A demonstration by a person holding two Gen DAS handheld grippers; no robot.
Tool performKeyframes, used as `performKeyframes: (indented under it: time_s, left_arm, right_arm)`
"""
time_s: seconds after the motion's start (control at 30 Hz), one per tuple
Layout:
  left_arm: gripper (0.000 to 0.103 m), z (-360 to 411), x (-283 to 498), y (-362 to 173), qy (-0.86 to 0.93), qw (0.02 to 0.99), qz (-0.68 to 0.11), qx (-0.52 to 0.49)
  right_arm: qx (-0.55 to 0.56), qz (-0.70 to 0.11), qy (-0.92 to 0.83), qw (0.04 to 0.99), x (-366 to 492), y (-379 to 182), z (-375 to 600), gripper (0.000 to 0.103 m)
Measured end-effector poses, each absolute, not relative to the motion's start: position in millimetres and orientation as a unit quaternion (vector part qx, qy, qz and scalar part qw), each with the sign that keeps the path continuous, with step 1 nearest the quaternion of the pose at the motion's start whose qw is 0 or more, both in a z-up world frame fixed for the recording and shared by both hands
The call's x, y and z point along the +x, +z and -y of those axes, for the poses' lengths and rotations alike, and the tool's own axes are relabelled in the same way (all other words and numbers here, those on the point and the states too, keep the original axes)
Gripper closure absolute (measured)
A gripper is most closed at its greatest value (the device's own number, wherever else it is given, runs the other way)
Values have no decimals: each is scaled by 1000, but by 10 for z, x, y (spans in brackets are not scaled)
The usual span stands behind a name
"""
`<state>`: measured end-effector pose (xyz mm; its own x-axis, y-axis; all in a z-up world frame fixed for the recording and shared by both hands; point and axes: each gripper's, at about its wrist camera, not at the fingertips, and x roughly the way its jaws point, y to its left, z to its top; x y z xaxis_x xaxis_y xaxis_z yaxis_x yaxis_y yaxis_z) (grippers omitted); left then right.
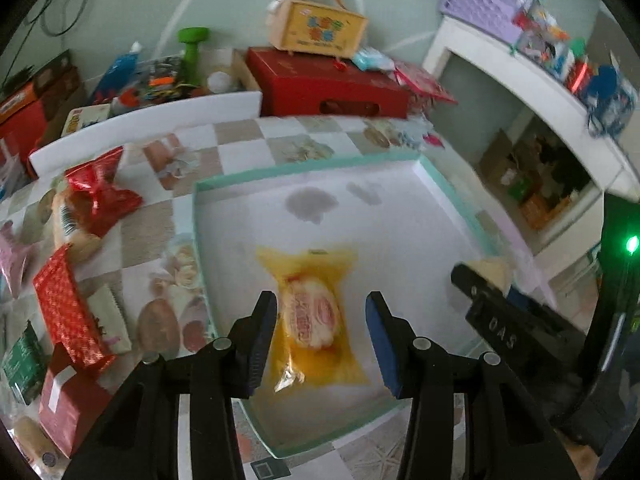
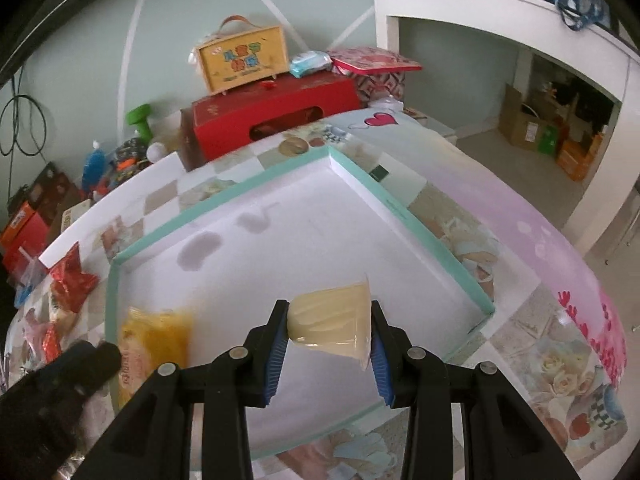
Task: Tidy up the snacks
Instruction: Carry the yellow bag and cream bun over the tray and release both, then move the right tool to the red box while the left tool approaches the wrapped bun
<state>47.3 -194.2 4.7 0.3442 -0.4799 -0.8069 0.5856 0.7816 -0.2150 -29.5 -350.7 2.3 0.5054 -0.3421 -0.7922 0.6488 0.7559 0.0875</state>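
Translucent tapered jelly cup (image 2: 330, 326), tool-clamped

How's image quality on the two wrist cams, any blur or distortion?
Left wrist: motion blur smears the yellow snack packet and shelf clutter; the left gripper stays sharp. Right wrist: the jelly cup in the right gripper is crisp, the table edges softer. Both: strong fisheye bending of the teal-rimmed tray, dark corner vignette, flat light.

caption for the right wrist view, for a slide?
Right gripper holds a pale jelly cup over the teal-rimmed white tray; a yellow-wrapped snack lies inside.
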Motion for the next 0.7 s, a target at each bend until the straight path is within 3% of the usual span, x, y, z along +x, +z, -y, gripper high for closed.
performKeyframes:
  time_s: [0.1,0.17,0.3,0.43,0.5,0.6,0.7]
  left_arm:
    - [51,1971,434,23,-310,821,-473,77]
    - [43,1930,449,18,-304,821,-479,72]
    - [40,1771,501,69,-287,824,-485,60]
    - [16,1528,542,142,-261,838,-476,51]
    - [15,1376,546,161,-246,846,-470,46]
    - [15,1170,569,162,-217,857,-465,45]
    - [14,992,617,174,-189,866,-461,38]
  right_arm:
    - [194,-400,-296,846,-324,22,3522,62]
    - [198,-397,-292,847,-339,40,3519,63]
    - [198,-401,-284,848,-313,52,3491,61]
    - [191,-404,-277,851,-283,91,3399,23]
    - [190,-402,-273,853,-272,114,3368,19]
    - [192,-398,-269,856,-266,152,3319,2]
    - [195,-389,-261,862,-269,200,3254,0]
